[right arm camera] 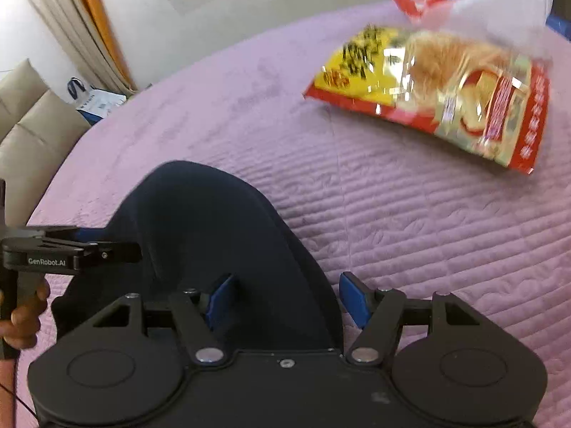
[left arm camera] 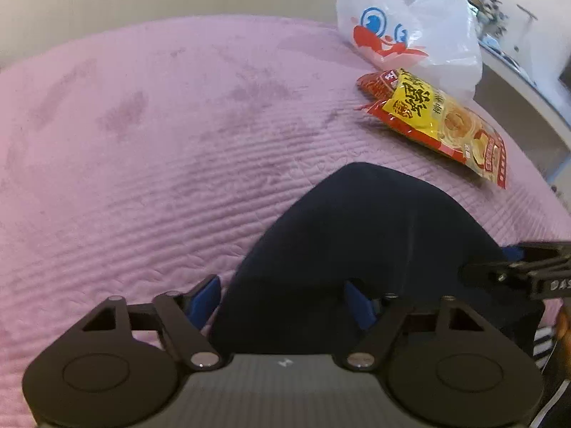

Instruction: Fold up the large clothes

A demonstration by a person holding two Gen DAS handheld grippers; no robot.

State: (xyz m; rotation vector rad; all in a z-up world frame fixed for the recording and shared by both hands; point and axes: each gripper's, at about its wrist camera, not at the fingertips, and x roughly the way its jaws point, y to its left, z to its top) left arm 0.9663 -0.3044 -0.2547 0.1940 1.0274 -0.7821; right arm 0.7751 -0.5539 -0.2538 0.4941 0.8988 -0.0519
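Observation:
A dark navy garment (left arm camera: 360, 242) lies in a folded bundle on the pink quilted bedspread (left arm camera: 142, 142). My left gripper (left arm camera: 285, 299) is open, its blue fingers (left arm camera: 205, 297) standing on either side of the garment's near edge. My right gripper (right arm camera: 285, 299) is also open, with the garment (right arm camera: 214, 235) lying between its blue fingers (right arm camera: 353, 297). Each gripper shows side-on in the other's view: the right gripper (left arm camera: 464, 271) at the garment's right, the left gripper (right arm camera: 139, 251) at its left, held by a hand (right arm camera: 21, 317).
A red and yellow snack packet (left arm camera: 439, 125) lies on the bedspread beyond the garment, also in the right wrist view (right arm camera: 435, 100). A white plastic bag (left arm camera: 410, 28) with a blue and red print stands behind it. A beige sofa (right arm camera: 32, 132) and curtain are at far left.

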